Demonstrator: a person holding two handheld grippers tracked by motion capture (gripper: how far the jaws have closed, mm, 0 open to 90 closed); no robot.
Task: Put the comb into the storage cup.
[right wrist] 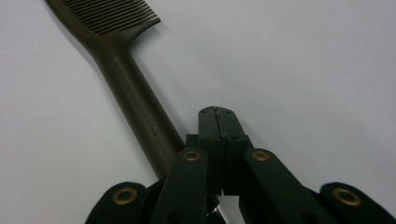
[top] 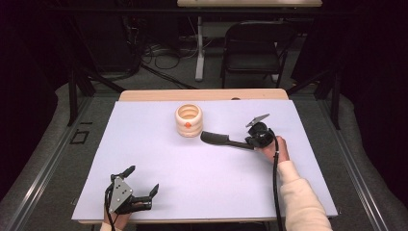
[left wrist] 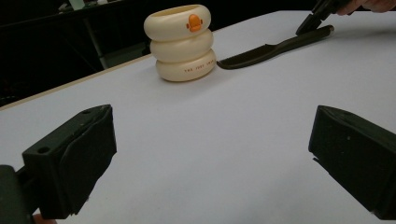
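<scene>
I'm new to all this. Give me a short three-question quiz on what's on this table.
1. True or false: the right tool has its jaws pressed together beside the comb, not around it.
2. The left tool is: A open, B shut.
3. What stands beside the comb's toothed end?

Key: 1 true. 2 A. 3 The cream ringed cup with an orange mark.

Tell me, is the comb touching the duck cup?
Cannot tell. In the left gripper view the comb tip meets the cream duck cup base with no gap showing; the high view shows a sliver between them.
</scene>
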